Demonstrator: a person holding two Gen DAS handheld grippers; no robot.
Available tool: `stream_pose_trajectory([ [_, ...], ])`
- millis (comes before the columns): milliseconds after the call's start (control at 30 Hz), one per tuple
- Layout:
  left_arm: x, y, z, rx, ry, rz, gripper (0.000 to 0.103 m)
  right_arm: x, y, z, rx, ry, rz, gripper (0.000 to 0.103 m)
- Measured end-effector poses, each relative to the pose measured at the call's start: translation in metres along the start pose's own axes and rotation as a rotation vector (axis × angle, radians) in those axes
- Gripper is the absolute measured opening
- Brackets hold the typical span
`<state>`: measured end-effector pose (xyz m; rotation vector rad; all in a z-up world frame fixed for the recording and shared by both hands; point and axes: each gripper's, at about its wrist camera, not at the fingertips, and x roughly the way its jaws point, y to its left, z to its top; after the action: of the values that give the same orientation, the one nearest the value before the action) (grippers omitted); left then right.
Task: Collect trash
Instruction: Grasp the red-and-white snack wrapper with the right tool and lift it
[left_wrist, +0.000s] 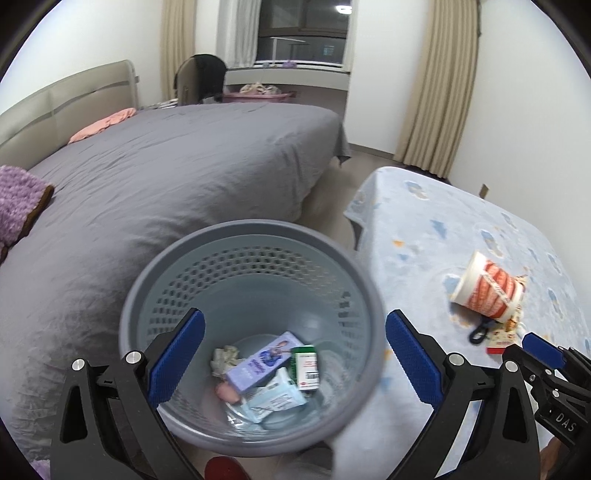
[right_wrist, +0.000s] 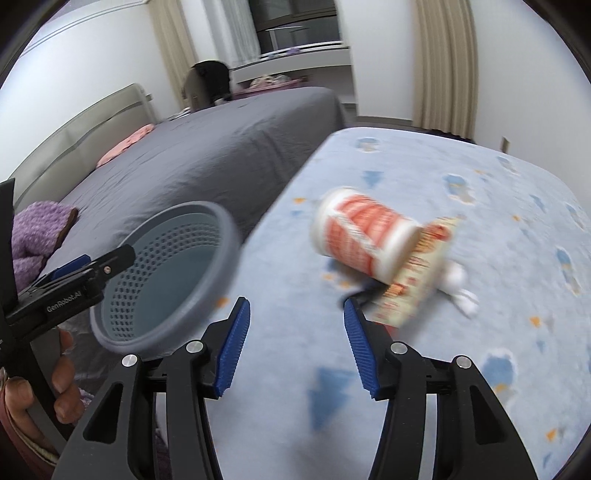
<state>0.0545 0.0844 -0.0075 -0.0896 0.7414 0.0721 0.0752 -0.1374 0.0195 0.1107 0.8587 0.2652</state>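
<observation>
**A:** Item one, your left claw (left_wrist: 294, 360). State?

**B:** Spread wide, holding nothing. You have it poised over the mouth of the bin (left_wrist: 155, 266), blue pads either side of the opening as that camera sees it.

**A:** Item two, your right claw (right_wrist: 295, 347).

**B:** Also spread, also empty. It sits low over the table (right_wrist: 480, 369), aimed toward the remaining litter, not yet touching any of it.

**A:** Bin contents?

**B:** Already inside: a purple carton (left_wrist: 264, 360), a small green-and-white box (left_wrist: 307, 366), a pale blue packet (left_wrist: 275, 400), a crumpled tissue (left_wrist: 224, 359), and something pinkish beneath, too hidden to name. The bin stands between the bed (left_wrist: 166, 177) and the table, just beside the table's edge.

**A:** What is left?

**B:** On the patterned tablecloth, ahead of your right claw: a red-and-white paper cup (right_wrist: 365, 236) lying on its side; a printed wrapper (right_wrist: 413, 291) touching it and partly under it; a white wad (right_wrist: 460, 286) just beyond; and a small black object near the wrapper, blurred, seen in the left view as a clip (left_wrist: 479, 331).

**A:** Progress, then?

**B:** Judged past halfway: five or so pieces binned, about four still out in one cluster. The cup looks the likeliest next pick; it is light and round, so it may roll if you nudge it.
</observation>
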Motion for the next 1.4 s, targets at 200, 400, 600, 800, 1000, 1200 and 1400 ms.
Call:
stream_pose_trajectory([
  [200,0.001,-0.032,-0.001,0.046,-0.003,-0.035,0.096,-0.008,-0.032,-0.006,0.063,0.002,-0.058,0.051],
  [400,0.004,-0.053,0.0,0.072,-0.001,-0.06,0.096,-0.002,-0.045,-0.004,0.085,0.01,-0.098,0.051],
  [600,0.012,-0.062,0.0,0.087,0.009,-0.06,0.096,0.017,-0.049,0.003,0.106,0.04,-0.106,0.051],
  [800,0.017,-0.062,-0.002,0.097,0.02,-0.051,0.096,0.036,-0.048,0.006,0.118,0.06,-0.13,0.051],
  [1000,0.019,-0.062,-0.002,0.096,0.024,-0.052,0.096,0.052,-0.052,0.007,0.113,0.086,-0.166,0.051],
  [1200,0.02,-0.064,-0.003,0.1,0.028,-0.054,0.096,0.046,-0.066,-0.001,0.126,0.088,-0.201,0.051],
  [1400,0.02,-0.064,-0.003,0.104,0.029,-0.055,0.096,0.039,-0.082,-0.001,0.158,0.08,-0.208,0.051],
])
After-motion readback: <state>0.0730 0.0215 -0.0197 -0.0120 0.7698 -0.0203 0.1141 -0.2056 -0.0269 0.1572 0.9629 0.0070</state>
